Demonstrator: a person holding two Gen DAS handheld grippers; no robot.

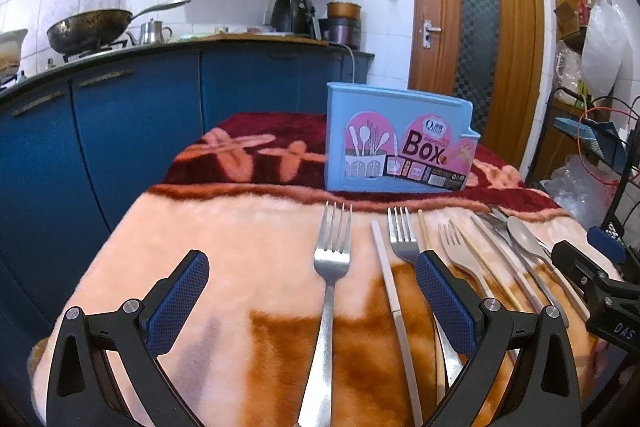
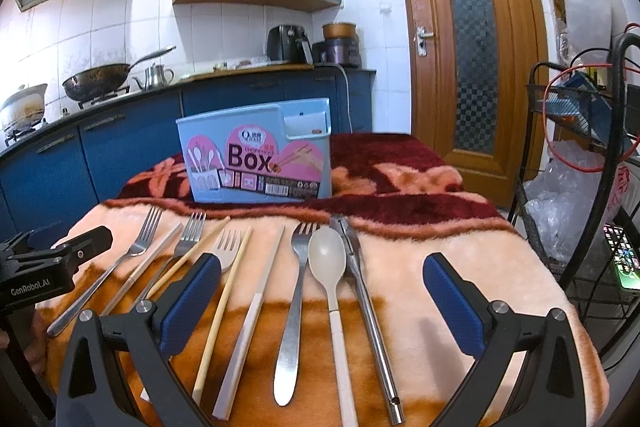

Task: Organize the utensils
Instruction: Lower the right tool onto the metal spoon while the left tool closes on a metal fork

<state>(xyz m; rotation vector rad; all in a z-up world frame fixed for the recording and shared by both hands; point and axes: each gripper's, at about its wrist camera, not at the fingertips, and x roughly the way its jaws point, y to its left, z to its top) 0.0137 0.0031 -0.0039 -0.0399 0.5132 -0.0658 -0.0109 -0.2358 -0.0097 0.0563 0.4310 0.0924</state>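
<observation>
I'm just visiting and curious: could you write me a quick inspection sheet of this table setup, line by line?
Surface: table under a fleecy peach, orange and maroon blanket.
Job's things: forks, a pale spoon, chopsticks and other utensils in a row; blue utensil box upright behind them.
Clutter: nothing seen on the blanket.
Grippers: left gripper open over a steel fork; right gripper open over the spoon, holding nothing.
Cables: red wire at a black rack.
Surroundings: kitchen counter, wok, wooden door.
</observation>
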